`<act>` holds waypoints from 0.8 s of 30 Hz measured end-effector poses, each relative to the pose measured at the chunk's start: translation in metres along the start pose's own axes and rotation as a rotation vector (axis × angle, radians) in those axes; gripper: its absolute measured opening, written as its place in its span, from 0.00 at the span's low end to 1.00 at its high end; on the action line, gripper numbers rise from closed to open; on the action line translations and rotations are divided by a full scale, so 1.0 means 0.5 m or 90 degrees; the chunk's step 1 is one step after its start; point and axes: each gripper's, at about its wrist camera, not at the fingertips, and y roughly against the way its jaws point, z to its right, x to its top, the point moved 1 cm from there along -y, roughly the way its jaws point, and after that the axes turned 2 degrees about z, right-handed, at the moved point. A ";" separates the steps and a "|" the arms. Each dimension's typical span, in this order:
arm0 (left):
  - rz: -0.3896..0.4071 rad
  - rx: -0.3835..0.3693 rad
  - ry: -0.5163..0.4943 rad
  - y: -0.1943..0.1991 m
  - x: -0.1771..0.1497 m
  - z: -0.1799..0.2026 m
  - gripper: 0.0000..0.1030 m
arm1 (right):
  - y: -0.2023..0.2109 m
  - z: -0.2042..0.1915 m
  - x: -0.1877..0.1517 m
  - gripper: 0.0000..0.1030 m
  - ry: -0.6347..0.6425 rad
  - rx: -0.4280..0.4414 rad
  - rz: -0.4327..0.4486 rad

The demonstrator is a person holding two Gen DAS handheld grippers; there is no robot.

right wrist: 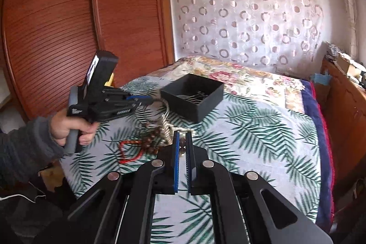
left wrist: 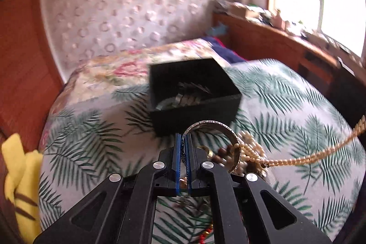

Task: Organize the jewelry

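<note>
The silver bangle (left wrist: pixel 215 143) is pinched by its rim in the left gripper (left wrist: pixel 183 143), whose blue-padded jaws are closed tight on it, so the ring stands on edge above the bed (left wrist: pixel 286 102) and curves off toward two o'clock of the jaws. A cluster of cream pearl strands (left wrist: pixel 249 150) hangs tangled against the bangle, and one beaded strand (left wrist: pixel 320 152) stretches away toward three o'clock. From the right wrist view the person's left hand (right wrist: pixel 68 129) grips the tool's handle with the wrist level, the tool pointing toward three o'clock at the black box (right wrist: pixel 194 97). That open box sits on the palm-leaf bedspread at twelve o'clock of the left jaws, with silvery metal pieces (left wrist: pixel 189 95) inside, too blurred to name. The right gripper (right wrist: pixel 182 141) is held low over the bed, its jaws narrowed around a dark bead or two of the brown wooden bead string (right wrist: pixel 153 138); whether they actually clamp it I cannot tell. A red cord (right wrist: pixel 128 150) lies on the bedspread at nine o'clock of those jaws. A wooden wardrobe (right wrist: pixel 68 15) stands behind the hand.
</note>
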 end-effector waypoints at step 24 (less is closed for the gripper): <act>0.133 -0.085 0.081 0.114 0.027 0.017 0.03 | -0.187 -0.052 0.013 0.31 0.013 0.030 -0.056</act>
